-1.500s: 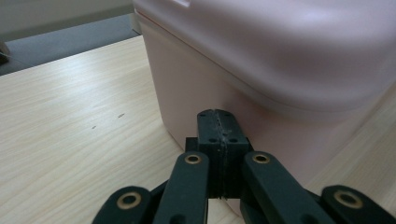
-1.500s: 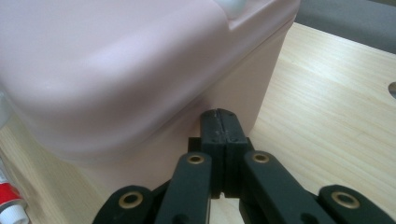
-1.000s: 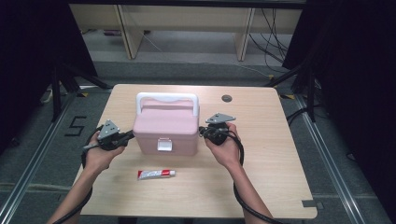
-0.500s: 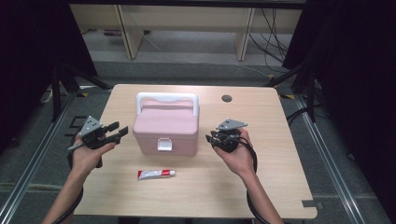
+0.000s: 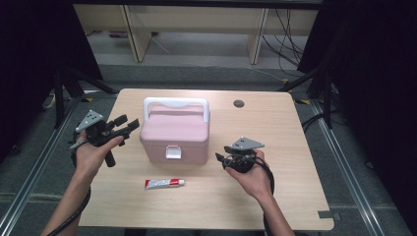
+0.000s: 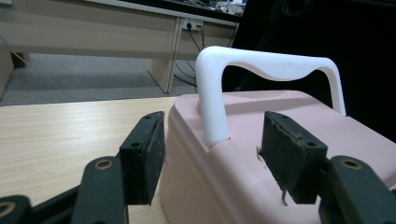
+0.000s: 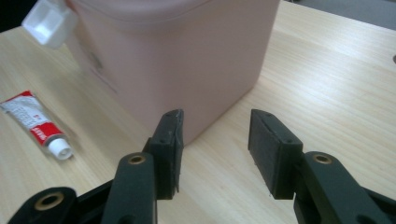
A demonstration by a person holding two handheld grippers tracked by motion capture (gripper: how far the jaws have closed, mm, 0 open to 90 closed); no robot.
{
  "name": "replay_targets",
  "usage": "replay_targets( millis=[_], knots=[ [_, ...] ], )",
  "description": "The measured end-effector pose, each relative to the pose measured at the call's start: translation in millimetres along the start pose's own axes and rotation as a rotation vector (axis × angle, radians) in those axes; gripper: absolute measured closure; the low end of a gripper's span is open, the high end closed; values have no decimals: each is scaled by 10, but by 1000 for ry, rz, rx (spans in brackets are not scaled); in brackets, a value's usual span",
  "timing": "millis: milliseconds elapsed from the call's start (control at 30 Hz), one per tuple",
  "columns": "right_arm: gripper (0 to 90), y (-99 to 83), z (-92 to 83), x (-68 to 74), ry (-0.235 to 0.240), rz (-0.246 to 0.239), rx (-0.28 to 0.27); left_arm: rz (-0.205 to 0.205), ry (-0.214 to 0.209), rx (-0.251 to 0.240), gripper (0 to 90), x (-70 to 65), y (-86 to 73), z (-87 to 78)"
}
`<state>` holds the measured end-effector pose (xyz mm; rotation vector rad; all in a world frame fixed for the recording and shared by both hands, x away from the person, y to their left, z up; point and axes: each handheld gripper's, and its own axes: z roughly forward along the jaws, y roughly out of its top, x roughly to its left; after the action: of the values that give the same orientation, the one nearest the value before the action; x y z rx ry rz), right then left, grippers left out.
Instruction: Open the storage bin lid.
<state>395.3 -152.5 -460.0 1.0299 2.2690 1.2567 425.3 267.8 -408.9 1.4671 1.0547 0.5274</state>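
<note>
A pink box with a white handle and a white front latch stands mid-table. A red and white tube lies in front of it. My left gripper hovers left of the box, open and empty; its jaws have just been opening. In the left gripper view the box and the handle lie beyond the left gripper. My right gripper sits right of the box near the front, also open and just opened, holding nothing. The right gripper view shows the box's corner and the tube past the right gripper.
The wooden table has a round cable hole at the back right and a grey tape mark near its front right corner. Black frame posts stand at both sides, and light shelving stands behind the table.
Both grippers have come off the box's sides and opened. The left one moved out to the left and rose; the right one moved right and toward the table's front.
</note>
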Motion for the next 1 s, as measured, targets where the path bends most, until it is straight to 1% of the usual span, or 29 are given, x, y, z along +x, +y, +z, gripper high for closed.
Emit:
replay_targets(
  millis=[33, 67, 100, 133, 167, 200, 233, 267, 300, 333, 367, 400, 433, 467, 500, 533, 600, 633, 667, 700, 733, 767, 800, 833, 867, 900, 933, 967, 1000],
  knots=[
    [597, -13, 7, 17, 16, -4, -11, -6, -4, -4, 406, -5, 13, 18],
    [619, -21, -8, 26, 10, -3, -3, -12, -10, -1, 414, -9, 28, 34],
    [648, -28, -11, 31, 16, -3, -3, -15, -15, 3, 426, -17, 51, 55],
    [679, -34, -19, 42, 17, 3, -9, -13, -19, 5, 437, -21, 68, 68],
    [692, -31, -26, 45, 15, 0, -7, -7, -21, 8, 441, -27, 87, 79],
    [708, -32, -25, 50, 18, 8, -13, -2, -24, 9, 442, -42, 119, 95],
    [725, -29, -35, 54, 37, 12, -15, -4, -32, 9, 446, -51, 144, 111],
    [746, -27, -55, 61, 21, 1, -9, -6, -34, 13, 451, -61, 167, 127],
    [762, -29, -65, 72, 17, 1, -11, -3, -31, 20, 457, -71, 186, 145],
    [778, -37, -59, 85, 25, 13, -17, 2, -26, 29, 465, -77, 201, 167],
    [794, -39, -63, 98, 33, 13, -14, 5, -21, 36, 473, -79, 211, 185],
    [806, -36, -77, 98, 22, -5, -3, 2, -12, 40, 487, -82, 221, 209],
    [818, -38, -77, 106, 25, -4, -5, 0, -6, 51, 503, -88, 231, 234],
    [824, -41, -81, 118, 15, -7, -18, 0, -5, 62, 516, -95, 240, 263],
    [827, -43, -96, 141, 22, 16, -13, 1, -2, 73, 524, -100, 248, 290],
    [827, -39, -105, 143, 19, -1, -14, 1, 7, 80, 534, -102, 256, 326],
    [826, -40, -114, 175, 17, 4, -12, -13, 16, 100, 550, -113, 271, 389],
    [826, -38, -115, 189, 17, 6, -13, -4, 20, 109, 553, -109, 283, 421],
    [826, -33, -112, 196, 24, -4, -16, -2, 29, 115, 556, -110, 291, 445],
    [827, -27, -112, 206, 28, -4, -18, 6, 41, 123, 559, -106, 299, 475],
    [828, -18, -112, 215, 26, -11, -21, 1, 55, 135, 566, -103, 309, 506],
    [831, -1, -116, 225, 32, -14, -22, -1, 60, 140, 574, -99, 314, 531],
    [836, 11, -116, 238, 35, -3, -20, -2, 63, 151, 582, -96, 316, 553],
    [841, 25, -113, 230, 33, -21, -30, -2, 66, 160, 592, -94, 316, 572],
    [850, 34, -101, 251, 41, 2, -42, -5, 66, 161, 608, -95, 314, 591],
    [856, 47, -96, 244, 43, -17, -40, -2, 68, 166, 621, -99, 317, 603],
    [865, 59, -103, 249, 47, -12, -29, -2, 75, 168, 634, -102, 320, 613],
    [874, 66, -102, 257, 46, -2, -27, -2, 88, 171, 654, -101, 326, 616],
    [888, 73, -89, 261, 58, -2, -31, -5, 91, 171, 689, -99, 327, 618]
  ],
)
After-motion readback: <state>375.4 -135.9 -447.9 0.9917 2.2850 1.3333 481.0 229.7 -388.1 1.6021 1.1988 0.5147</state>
